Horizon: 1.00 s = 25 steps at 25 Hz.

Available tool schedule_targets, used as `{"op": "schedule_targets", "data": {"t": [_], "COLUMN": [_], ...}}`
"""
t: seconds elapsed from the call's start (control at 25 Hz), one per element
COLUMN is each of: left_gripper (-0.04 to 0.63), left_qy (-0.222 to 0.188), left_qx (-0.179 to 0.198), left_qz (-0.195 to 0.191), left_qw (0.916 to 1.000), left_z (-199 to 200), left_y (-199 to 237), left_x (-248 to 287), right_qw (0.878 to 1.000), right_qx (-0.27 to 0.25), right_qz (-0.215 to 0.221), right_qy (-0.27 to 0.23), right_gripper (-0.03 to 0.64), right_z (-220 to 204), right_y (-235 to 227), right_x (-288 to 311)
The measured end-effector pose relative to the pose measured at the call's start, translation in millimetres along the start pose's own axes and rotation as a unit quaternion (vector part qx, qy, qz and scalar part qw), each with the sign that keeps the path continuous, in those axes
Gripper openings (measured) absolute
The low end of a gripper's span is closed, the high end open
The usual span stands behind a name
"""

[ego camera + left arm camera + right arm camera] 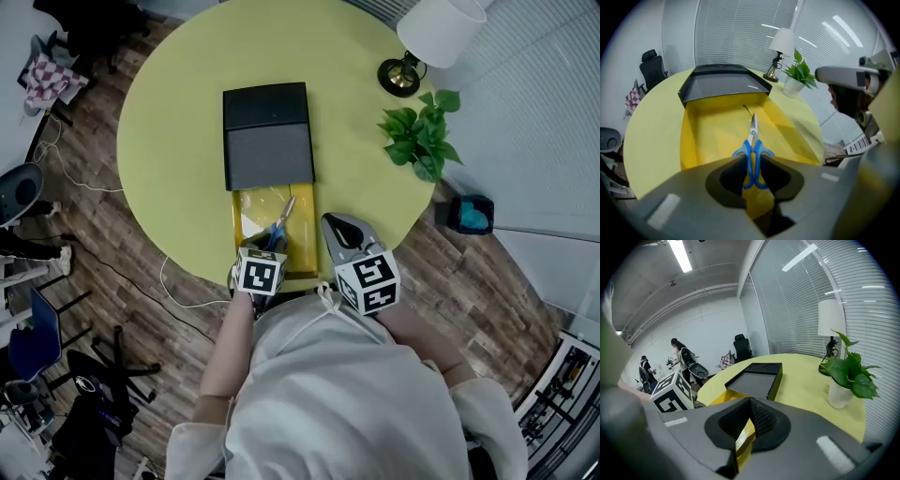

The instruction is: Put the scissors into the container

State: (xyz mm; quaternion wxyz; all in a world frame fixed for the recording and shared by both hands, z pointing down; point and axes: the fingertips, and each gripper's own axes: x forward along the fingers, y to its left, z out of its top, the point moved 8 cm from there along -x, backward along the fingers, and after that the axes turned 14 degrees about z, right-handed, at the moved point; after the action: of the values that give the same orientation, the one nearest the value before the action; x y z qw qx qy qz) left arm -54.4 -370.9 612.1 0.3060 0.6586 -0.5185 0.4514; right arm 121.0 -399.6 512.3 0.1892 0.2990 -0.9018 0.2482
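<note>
While the left gripper (753,161) is clamped on the finger loops of the blue-handled steel scissors (753,140), the closed blades point over the open yellow cardboard tray (712,136) toward the flat black sleeve (724,84) at its far end. I cannot tell whether they touch the tray's floor. The right gripper (749,418) pinches the tray's near right wall, probably to steady it. The scissors look light, rigid and sharp-tipped, with slick blades, so the plastic loops seem the sound hold. Nothing blocks the tray; the white-shaded lamp (436,28) and leafy green potted plant (417,136) stand well apart on the round yellow-green table (169,112).
</note>
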Motion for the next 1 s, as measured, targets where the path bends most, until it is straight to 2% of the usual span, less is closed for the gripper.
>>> {"op": "schedule_targets", "data": {"t": [0.24, 0.48, 0.64, 0.84, 1.0], "left_gripper": [0.098, 0.129, 0.12, 0.006, 0.006], "left_qy": [0.005, -0.022, -0.032, -0.104, -0.162], "left_qx": [0.012, 0.007, 0.0, -0.049, -0.071], "left_qz": [0.011, 0.006, 0.011, 0.028, 0.03], "left_qw": [0.9999, 0.9997, 0.9994, 0.993, 0.9838], "left_z": [-1.8, 1.2, 3.0, 16.7, 25.8], "left_y": [-2.5, -2.0, 1.2, 11.6, 20.3], "left_x": [1.9, -1.3, -7.1, -36.3, -66.3], "right_qw": [1.0, 0.999, 1.0, 1.0, 1.0], "right_qx": [0.001, 0.012, 0.011, 0.005, -0.017], "right_qz": [-0.007, -0.022, -0.024, -0.012, -0.002], "right_qy": [0.01, 0.019, 0.013, -0.005, -0.023], "right_gripper": [0.0, 0.0, 0.0, 0.0, 0.0], "right_z": [-3.1, -7.3, -7.0, -2.1, 4.6], "right_y": [-1.0, -3.4, -1.4, 7.4, 23.4], "right_x": [-0.9, -1.2, -2.7, -6.2, -8.7]}}
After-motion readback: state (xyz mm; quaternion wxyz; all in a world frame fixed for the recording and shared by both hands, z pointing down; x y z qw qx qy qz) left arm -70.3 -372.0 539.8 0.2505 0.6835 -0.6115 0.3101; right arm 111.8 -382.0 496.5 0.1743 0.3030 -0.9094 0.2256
